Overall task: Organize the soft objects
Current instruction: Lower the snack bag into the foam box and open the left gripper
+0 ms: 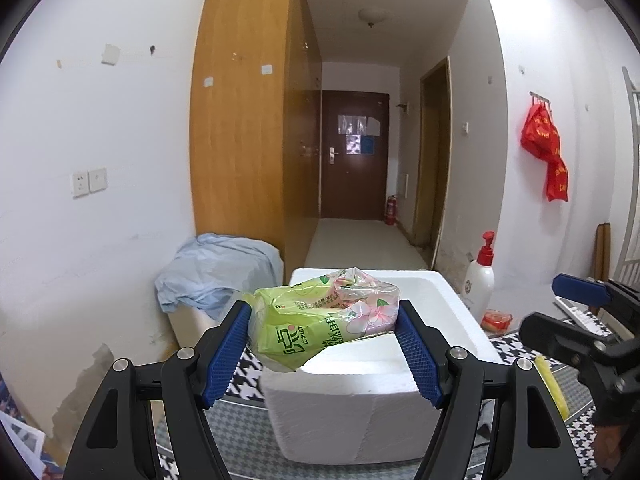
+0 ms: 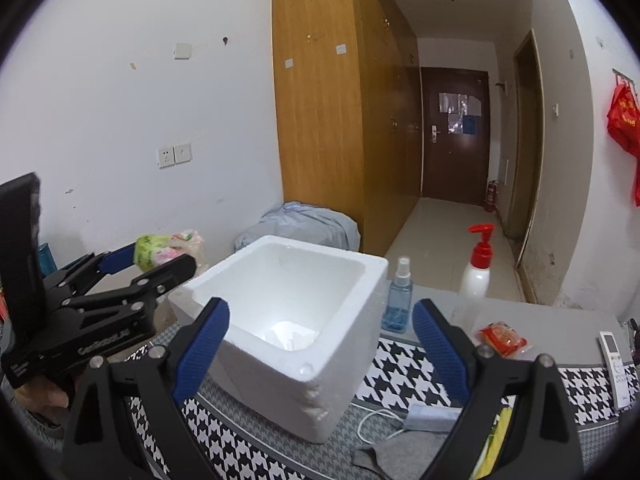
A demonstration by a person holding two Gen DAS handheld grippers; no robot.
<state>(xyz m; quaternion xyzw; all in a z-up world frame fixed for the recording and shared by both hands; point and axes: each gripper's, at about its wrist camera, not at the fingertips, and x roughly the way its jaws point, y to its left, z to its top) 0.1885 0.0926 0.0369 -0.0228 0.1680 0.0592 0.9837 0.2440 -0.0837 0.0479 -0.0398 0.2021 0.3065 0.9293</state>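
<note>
While the left tongs (image 1: 322, 320) hold the green tissue pack (image 1: 320, 316) between their blue pads, closed on it from both sides, the pack hangs just before the near rim of the foam box (image 2: 280, 300) and the box mouth lies straight ahead and a little below them. The long axis of the pack runs across, from pad to pad. The right tongs (image 2: 320, 344) stand wide open and empty, with the box in front of them, on the checkered surface (image 2: 404, 384).
</note>
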